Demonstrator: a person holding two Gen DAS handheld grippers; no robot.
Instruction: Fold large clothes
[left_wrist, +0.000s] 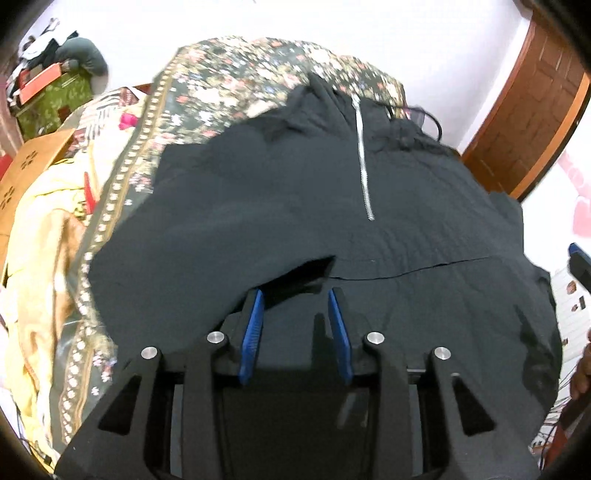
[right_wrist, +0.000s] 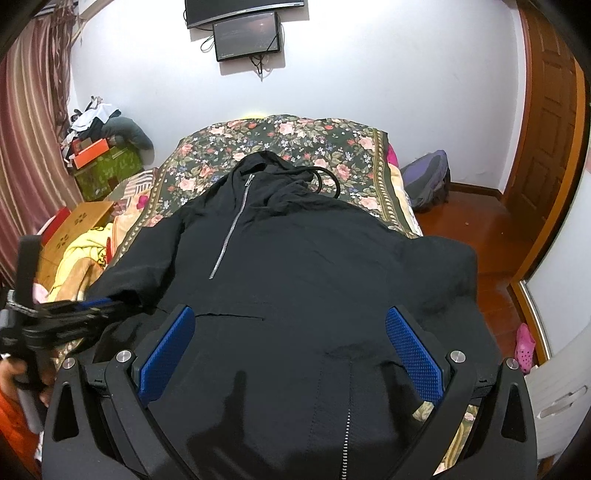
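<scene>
We see a bed (right_wrist: 295, 140) under a dark floral bedspread (right_wrist: 207, 155), its head against the white wall and its foot toward us, and spread over most of it lies the black hooded jacket (right_wrist: 295, 266), the garment to be folded. It lies lengthwise on the bed with its hood (right_wrist: 266, 162) toward the head end and its hem toward the foot, a sleeve reaching out to each long edge. A brown wooden door (right_wrist: 546, 140) stands beyond the right edge of the bed, and striped curtains (right_wrist: 33, 147) hang past the left edge. A crumpled yellow blanket (right_wrist: 81, 258) is piled along the left edge beside a cardboard box (right_wrist: 74, 229). In the right wrist view our right gripper (right_wrist: 291, 347) hangs over the jacket's lower front near the foot edge, its blue pads (right_wrist: 413, 354) spread wide with nothing between them. Our left gripper (left_wrist: 295, 317) sits at the left edge, its jaws partly parted; a fold of black cloth lies between the pads (left_wrist: 253, 328) without being pinched, as far as we can tell. A silver zip (right_wrist: 231, 229) runs down from the collar to mid-chest, and a black drawcord (right_wrist: 328, 181) loops beside the hood.
</scene>
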